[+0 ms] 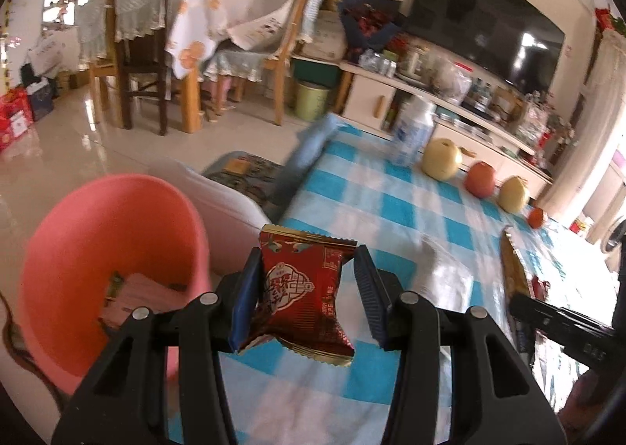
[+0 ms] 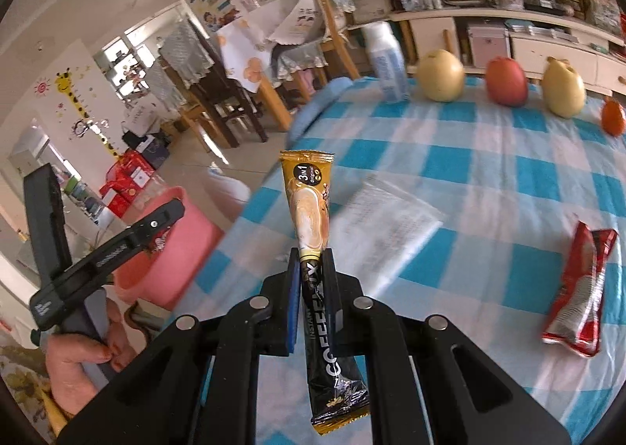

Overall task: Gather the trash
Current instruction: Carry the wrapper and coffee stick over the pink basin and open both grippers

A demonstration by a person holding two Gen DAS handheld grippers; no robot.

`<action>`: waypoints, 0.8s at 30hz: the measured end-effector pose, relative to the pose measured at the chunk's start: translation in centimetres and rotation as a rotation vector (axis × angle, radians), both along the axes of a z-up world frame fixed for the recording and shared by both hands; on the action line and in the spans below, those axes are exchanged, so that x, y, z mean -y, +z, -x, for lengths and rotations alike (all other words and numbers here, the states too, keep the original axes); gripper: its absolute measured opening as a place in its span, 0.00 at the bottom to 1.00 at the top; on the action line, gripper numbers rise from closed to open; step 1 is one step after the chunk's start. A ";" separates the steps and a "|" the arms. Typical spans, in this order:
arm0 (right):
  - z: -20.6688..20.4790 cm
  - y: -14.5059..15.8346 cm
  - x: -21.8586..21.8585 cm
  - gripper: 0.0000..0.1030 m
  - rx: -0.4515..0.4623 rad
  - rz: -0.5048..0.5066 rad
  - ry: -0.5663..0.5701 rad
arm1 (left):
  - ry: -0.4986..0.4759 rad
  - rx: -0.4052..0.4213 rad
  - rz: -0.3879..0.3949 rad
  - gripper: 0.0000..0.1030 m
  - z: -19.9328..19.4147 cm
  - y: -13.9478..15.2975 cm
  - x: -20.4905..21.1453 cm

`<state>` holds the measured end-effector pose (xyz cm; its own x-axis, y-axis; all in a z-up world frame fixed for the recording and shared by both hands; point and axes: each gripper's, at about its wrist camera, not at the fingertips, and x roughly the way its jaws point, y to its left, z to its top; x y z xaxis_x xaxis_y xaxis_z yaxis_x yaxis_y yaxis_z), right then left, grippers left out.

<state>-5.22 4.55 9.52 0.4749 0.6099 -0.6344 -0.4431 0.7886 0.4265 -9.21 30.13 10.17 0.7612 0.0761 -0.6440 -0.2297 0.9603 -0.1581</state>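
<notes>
In the left wrist view my left gripper [image 1: 307, 288] has its jaws apart around a red snack wrapper [image 1: 303, 288]; only the left pad touches it, and a gap shows on the right. A pink bin [image 1: 113, 249] with trash inside stands just left, below the table edge. In the right wrist view my right gripper [image 2: 313, 276] is shut on a gold-and-black coffee stick sachet [image 2: 313, 210], held upright above the checked tablecloth [image 2: 489, 179]. A crumpled red wrapper [image 2: 579, 288] and a clear plastic wrapper [image 2: 387, 218] lie on the table. The pink bin [image 2: 164, 249] and my left gripper [image 2: 156, 233] show at the left.
A white bottle [image 2: 387, 61], two yellow pears [image 2: 440, 75], a red apple [image 2: 506, 81] and a small orange [image 2: 612, 116] line the table's far edge. A folded blue cloth [image 1: 309, 147] hangs at the corner. Chairs, a dining table and a TV cabinet stand beyond.
</notes>
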 end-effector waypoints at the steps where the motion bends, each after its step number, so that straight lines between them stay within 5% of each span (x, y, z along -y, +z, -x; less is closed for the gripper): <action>1: 0.1 0.3 -0.5 0.11 0.001 -0.006 0.008 | 0.021 0.002 -0.007 0.47 0.2 0.3 -0.8; 15: 1.4 4.0 -13.8 0.11 0.023 -0.034 0.203 | 0.276 0.010 -0.016 0.48 3.8 1.3 -10.7; 24: 1.1 3.3 -22.2 0.11 -0.018 -0.034 0.294 | 0.373 -0.009 0.005 0.48 4.7 0.3 -14.6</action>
<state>-6.29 26.78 12.80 0.2637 0.7410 -0.6175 -0.6426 0.6124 0.4605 -13.95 44.71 10.51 0.6762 0.3442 -0.6513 -0.5651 0.8095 -0.1590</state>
